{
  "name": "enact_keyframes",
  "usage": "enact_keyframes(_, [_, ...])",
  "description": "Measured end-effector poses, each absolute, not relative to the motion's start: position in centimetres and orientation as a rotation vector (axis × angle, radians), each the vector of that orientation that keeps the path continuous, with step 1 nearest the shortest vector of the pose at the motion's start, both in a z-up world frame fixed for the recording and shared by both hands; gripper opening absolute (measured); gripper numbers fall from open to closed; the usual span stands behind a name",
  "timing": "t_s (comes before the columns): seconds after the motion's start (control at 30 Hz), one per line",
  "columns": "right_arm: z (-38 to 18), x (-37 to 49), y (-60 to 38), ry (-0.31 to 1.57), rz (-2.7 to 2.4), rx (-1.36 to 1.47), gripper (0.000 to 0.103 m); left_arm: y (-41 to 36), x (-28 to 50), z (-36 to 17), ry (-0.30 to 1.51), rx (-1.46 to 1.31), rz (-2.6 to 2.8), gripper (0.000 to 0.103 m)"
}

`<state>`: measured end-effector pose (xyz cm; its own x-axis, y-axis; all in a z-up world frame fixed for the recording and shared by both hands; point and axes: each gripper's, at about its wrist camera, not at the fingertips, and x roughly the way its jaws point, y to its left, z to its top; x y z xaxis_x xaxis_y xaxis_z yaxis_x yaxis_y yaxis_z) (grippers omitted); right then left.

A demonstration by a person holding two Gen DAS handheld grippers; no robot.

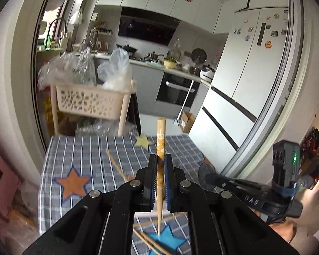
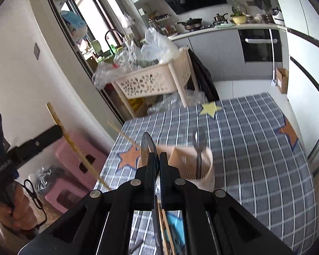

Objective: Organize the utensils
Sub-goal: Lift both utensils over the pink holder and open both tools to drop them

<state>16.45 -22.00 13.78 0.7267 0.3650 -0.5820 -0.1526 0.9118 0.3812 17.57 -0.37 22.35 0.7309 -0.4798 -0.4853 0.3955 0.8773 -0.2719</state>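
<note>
**Both grippers loaded and held clear of the table; holder stands ahead of the right gripper**

Left wrist view. The left gripper (image 1: 159,163) is seen clamped on a tan wooden chopstick with a white flower band (image 1: 160,140). The stick is held near its thick end, which stands up beyond the fingertips, while the pointed end hangs below the jaws over the blue star patch (image 1: 170,239). That near-upright hold is judged to suit dropping the stick point-first into a holder. Further plain wooden chopsticks (image 1: 117,165) lie loose on the grey checked tablecloth (image 1: 85,148), below and left of the gripper. To the right, the other hand-held device is visible, but not its load.

Right wrist view. The right gripper (image 2: 157,159) is seen closed on a flat silver metal utensil (image 2: 148,146), its rounded end projecting past the tips; whether it is a spoon or a knife cannot be told. Just ahead of the gripper stands a beige plastic utensil holder (image 2: 206,170) on the cloth, a dark-handled fork (image 2: 198,148) already upright in it. The holder does not show in the left view. At far left, the left gripper's chopstick is seen from the side, tilted.
</note>
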Motion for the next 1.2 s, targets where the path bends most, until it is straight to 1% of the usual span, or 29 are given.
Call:
enact_keyframes(0.1, [14.4,18.3,-21.9,0.677,0.280,0.312,0.004,-0.8,19.5,23.3,0.558,-0.146,-0.475,0.039])
enact_keyframes(0.33, [14.4,23.2,-21.2,0.596,0.264,0.275,0.004,-1.5,23.8,23.1,0.536,-0.138,-0.450,0.039])
enact_keyframes(0.5, [13.6,26.3,-21.0,0.542,0.255,0.256,0.004,-2.5,25.9,21.0,0.566,-0.114,-0.435,0.039])
enact_keyframes(0.67, [11.1,28.4,-20.7,0.513,0.234,0.218,0.004,-3.9,26.8,17.9,0.619,-0.065,-0.427,0.039])
enact_keyframes(1.0, [6.2,27.9,-20.4,0.527,0.267,0.177,0.004,-5.6,27.3,12.9,0.688,0.007,-0.381,0.040])
enact_keyframes(1.2, [5.1,26.8,-20.4,0.553,0.270,0.147,0.004,-5.2,26.5,11.3,0.690,0.030,-0.351,0.040])
